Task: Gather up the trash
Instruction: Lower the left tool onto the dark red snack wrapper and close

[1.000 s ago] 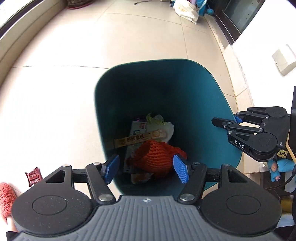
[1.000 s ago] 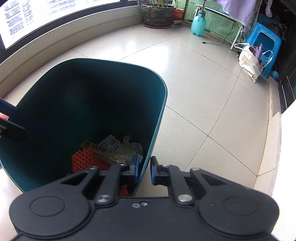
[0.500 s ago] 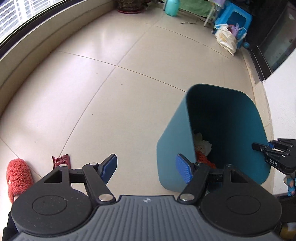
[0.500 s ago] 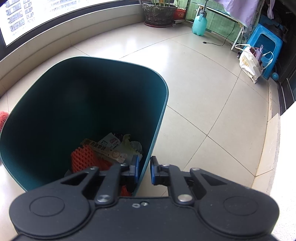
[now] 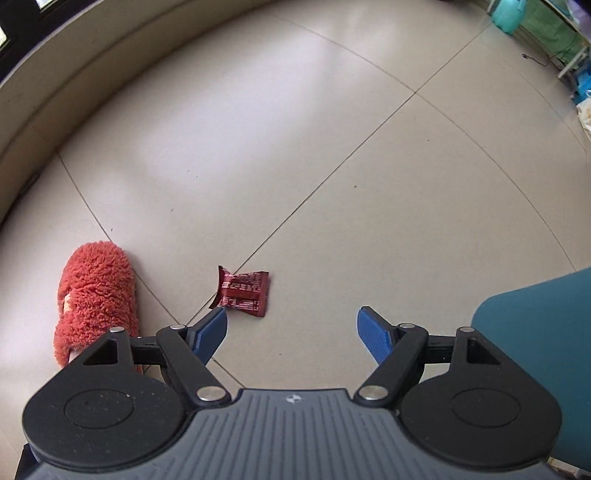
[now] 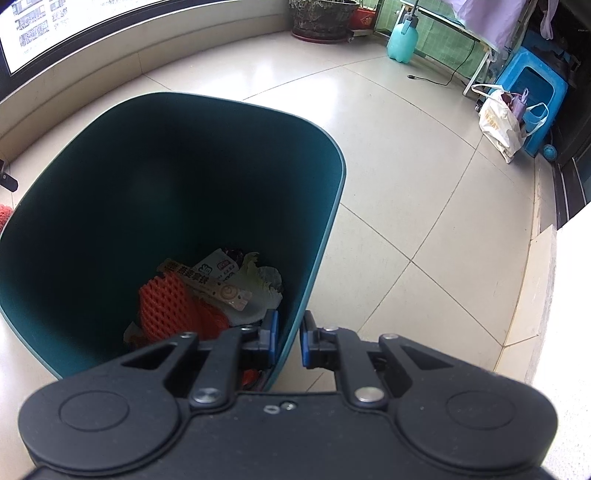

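Red wrapper [image 5: 243,292] lies lower centre, just beyond the left gripper [image 5: 291,330], whose empty jaws have just been opening wide. Right gripper [image 6: 288,338] seemingly pinches the teal bin [image 6: 325,236] rim.

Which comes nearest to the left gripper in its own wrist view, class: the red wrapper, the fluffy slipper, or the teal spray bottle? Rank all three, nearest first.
1. Red wrapper: on the floor just ahead of the open left gripper, toward its left finger.
2. Slipper: farther left, beside that finger.
3. Spray bottle: far off, top right corner.
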Available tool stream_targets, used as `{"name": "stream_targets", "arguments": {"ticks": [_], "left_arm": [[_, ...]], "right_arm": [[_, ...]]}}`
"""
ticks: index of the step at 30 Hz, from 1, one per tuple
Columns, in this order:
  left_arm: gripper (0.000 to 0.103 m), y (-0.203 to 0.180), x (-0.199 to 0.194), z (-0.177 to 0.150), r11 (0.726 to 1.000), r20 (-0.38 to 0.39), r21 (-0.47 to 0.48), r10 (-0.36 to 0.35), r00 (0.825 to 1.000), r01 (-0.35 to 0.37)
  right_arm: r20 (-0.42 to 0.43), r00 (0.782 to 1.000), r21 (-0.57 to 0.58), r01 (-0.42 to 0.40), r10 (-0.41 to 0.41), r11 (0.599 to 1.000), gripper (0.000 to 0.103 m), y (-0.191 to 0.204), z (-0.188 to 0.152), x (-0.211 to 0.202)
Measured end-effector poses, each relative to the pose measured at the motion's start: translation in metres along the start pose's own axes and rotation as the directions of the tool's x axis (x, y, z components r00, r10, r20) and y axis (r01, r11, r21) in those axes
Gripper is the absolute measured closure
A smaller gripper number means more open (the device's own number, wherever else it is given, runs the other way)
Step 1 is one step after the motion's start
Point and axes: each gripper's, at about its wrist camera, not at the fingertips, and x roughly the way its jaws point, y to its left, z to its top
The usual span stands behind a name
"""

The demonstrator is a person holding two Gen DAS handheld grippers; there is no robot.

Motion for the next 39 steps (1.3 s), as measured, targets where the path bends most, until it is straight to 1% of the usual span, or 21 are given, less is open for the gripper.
{"name": "stream_targets", "arguments": {"ticks": [2, 5, 8, 11, 14, 18, 20, 22, 25, 29, 31, 36, 37, 38, 39], "left_arm": [[0.026, 0.014, 0.021, 0.003, 0.999, -0.027, -0.034, 0.009, 1.0, -0.01], [0.026, 0.026, 0.05, 0.002, 0.998, -0.06, -0.065, -0.006, 0.998, 0.002], [0.026, 0.024, 0.074, 0.001, 0.999, -0.075, -0.032, 0.027, 0.997, -0.029], [0.026, 0.026, 0.099, 0.0, 0.999, -0.104, -0.04, 0.029, 0.994, -0.033], [0.026, 0.027, 0.117, 0.001, 0.998, -0.096, -0.014, 0.059, 0.994, -0.061], [0.026, 0.033, 0.144, 0.001, 0.999, -0.123, -0.019, 0.047, 0.991, -0.05], [0.026, 0.034, 0.156, -0.001, 0.998, -0.131, -0.009, 0.055, 0.99, -0.057], [0.026, 0.035, 0.165, -0.002, 0.998, -0.148, -0.002, 0.059, 0.987, -0.06], [0.026, 0.035, 0.173, -0.003, 0.997, -0.148, 0.011, 0.082, 0.986, -0.081], [0.026, 0.038, 0.181, -0.003, 0.995, -0.151, 0.002, 0.094, 0.984, -0.095], [0.026, 0.035, 0.185, -0.005, 0.993, -0.149, 0.012, 0.114, 0.982, -0.113], [0.025, 0.032, 0.187, -0.007, 0.993, -0.136, 0.015, 0.116, 0.984, -0.115], [0.027, 0.032, 0.187, -0.007, 0.993, -0.135, 0.015, 0.116, 0.984, -0.115], [0.032, 0.031, 0.186, -0.006, 0.994, -0.133, 0.013, 0.107, 0.985, -0.106], [0.042, 0.03, 0.184, -0.008, 0.995, -0.13, 0.01, 0.097, 0.987, -0.096]], "right_arm": [[-0.008, 1.0, -0.002, 0.003, -0.003, 1.0, 0.092, 0.001, 0.001, 0.001], [-0.018, 1.0, -0.004, 0.009, -0.009, 1.0, 0.092, 0.001, 0.002, 0.001], [-0.026, 1.0, -0.012, 0.016, -0.016, 1.0, 0.092, 0.001, 0.005, 0.003], [-0.044, 0.999, -0.014, 0.017, -0.018, 1.0, 0.092, 0.003, 0.005, 0.008], [-0.055, 0.998, -0.02, 0.021, -0.022, 1.0, 0.093, 0.004, 0.008, 0.011], [-0.067, 0.998, -0.011, 0.02, -0.02, 1.0, 0.093, 0.003, 0.01, 0.014], [-0.074, 0.997, -0.019, 0.024, -0.025, 1.0, 0.093, 0.004, 0.011, 0.017], [-0.079, 0.997, -0.02, 0.025, -0.027, 0.999, 0.092, 0.005, 0.012, 0.019], [-0.085, 0.996, -0.016, 0.024, -0.025, 1.0, 0.092, 0.005, 0.012, 0.023], [-0.09, 0.996, -0.015, 0.025, -0.027, 1.0, 0.092, 0.005, 0.012, 0.027], [-0.091, 0.995, -0.015, 0.027, -0.028, 1.0, 0.092, 0.006, 0.012, 0.028], [-0.094, 0.995, -0.015, 0.034, -0.035, 0.999, 0.092, 0.007, 0.011, 0.03], [-0.094, 0.995, -0.016, 0.035, -0.036, 0.999, 0.092, 0.007, 0.011, 0.03], [-0.094, 0.995, -0.017, 0.036, -0.037, 0.999, 0.092, 0.008, 0.011, 0.031], [-0.093, 0.995, -0.017, 0.036, -0.037, 0.999, 0.092, 0.008, 0.01, 0.031]]}}
